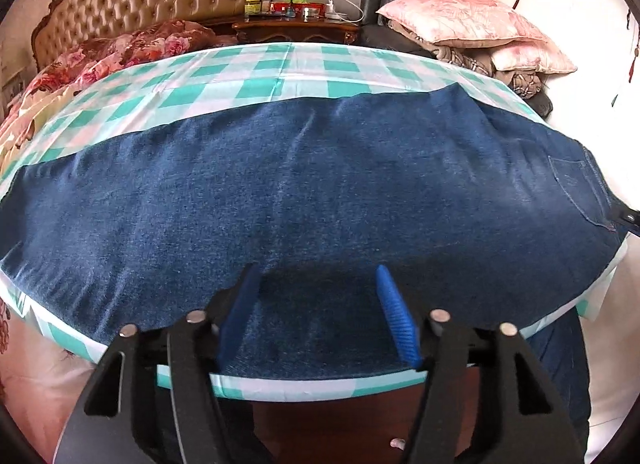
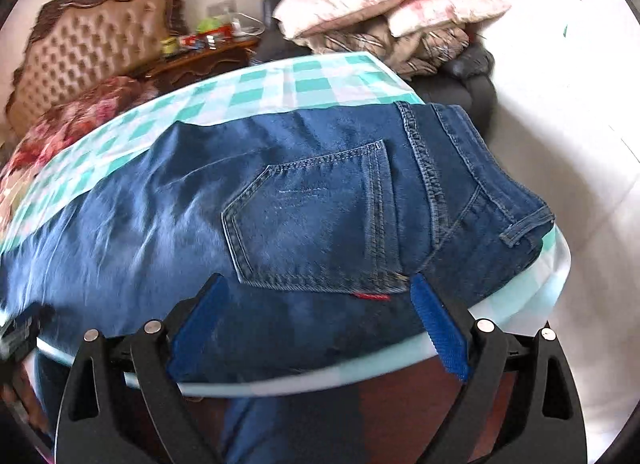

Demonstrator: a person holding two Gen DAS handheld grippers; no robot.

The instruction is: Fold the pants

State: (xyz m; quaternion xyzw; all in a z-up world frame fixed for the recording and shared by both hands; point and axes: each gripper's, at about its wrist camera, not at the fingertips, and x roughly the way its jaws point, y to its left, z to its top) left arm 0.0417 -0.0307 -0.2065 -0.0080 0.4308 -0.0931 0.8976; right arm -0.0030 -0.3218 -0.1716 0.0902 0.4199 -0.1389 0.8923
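In the left wrist view, the jeans (image 1: 304, 192) are seen spread flat across the checked worktop (image 1: 248, 76), one long leg running side to side. The left hand-held gripper (image 1: 318, 308) is held released over the near edge of the denim, blue pads (image 1: 394, 312) standing apart with cloth lying between them but not pinched. Nothing is gripped here.

In the right wrist view, the waist end of the jeans is shown, the back pocket (image 2: 316, 220) and belt loop (image 2: 524, 230) lying near the worktop's right edge. The right hand-held gripper (image 2: 320, 328) is also held released, its pads straddling the hem below the pocket, no fabric clamped. Part of the denim hangs off the near edge.

The step in hand is judged to be a fresh grasp on the near edge. It is done best if both layers are caught together at matching points, so the fold can be carried across evenly and no slack is dragged off the worktop.
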